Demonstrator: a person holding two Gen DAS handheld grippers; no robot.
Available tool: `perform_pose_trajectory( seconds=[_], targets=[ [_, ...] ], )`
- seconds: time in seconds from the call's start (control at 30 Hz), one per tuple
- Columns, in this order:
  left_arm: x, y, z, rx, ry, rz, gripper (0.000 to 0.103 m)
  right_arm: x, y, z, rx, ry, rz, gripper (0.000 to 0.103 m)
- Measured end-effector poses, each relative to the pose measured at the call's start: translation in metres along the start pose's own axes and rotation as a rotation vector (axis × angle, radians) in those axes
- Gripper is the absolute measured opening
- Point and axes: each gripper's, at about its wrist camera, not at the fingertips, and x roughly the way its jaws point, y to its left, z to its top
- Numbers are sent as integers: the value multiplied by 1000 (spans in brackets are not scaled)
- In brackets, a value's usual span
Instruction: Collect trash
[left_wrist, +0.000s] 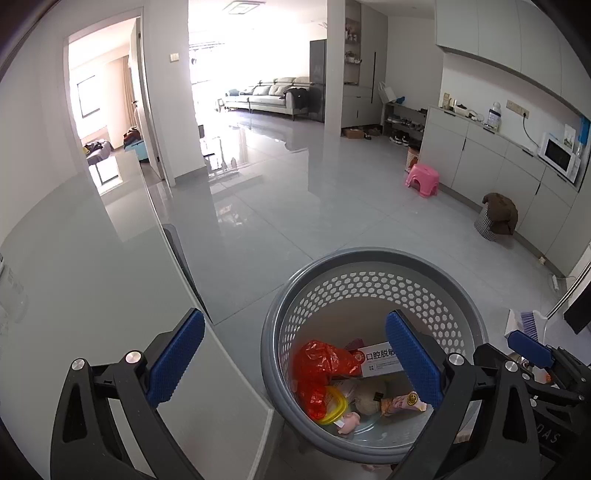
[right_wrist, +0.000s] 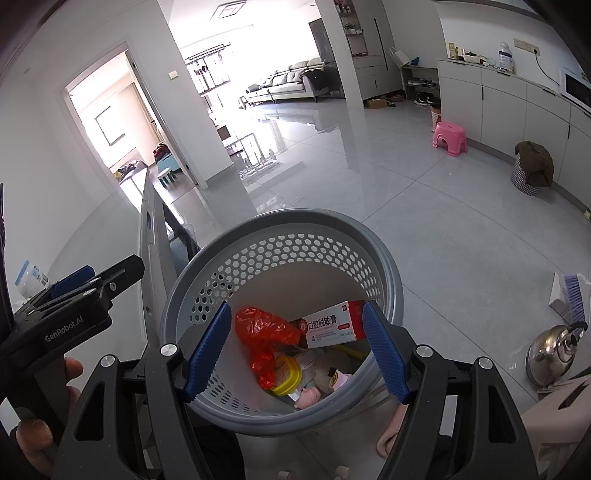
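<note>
While both grippers are hanging over the grey perforated basket (right_wrist: 388, 266), I am seeing nothing held in either one. The left gripper (left_wrist: 293, 363) is standing with its blue pads wide apart and empty, one pad over the table edge (left_wrist: 221, 369), the other over the basket's opening. The right gripper (right_wrist: 295, 350) is also spreading its pads wide, framing the basket's inside without touching anything. The trash is lying at the bottom of the basket: a crumpled red plastic bag (right_wrist: 264, 332), a red-and-white box (right_wrist: 332, 325) leaning against the wall, a yellow ring-shaped lid (right_wrist: 286, 376) and a small pink piece (right_wrist: 308, 397). A kettle (right_wrist: 552, 350) is sitting on the floor to the right.
</note>
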Motion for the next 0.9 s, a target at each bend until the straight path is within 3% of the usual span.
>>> perform_pose_trajectory(
  seconds=[0.9],
  targets=[
    [-3, 4, 0, 11, -3, -2, 97, -1, 1, -1, -4, 0, -1, 71]
  ],
)
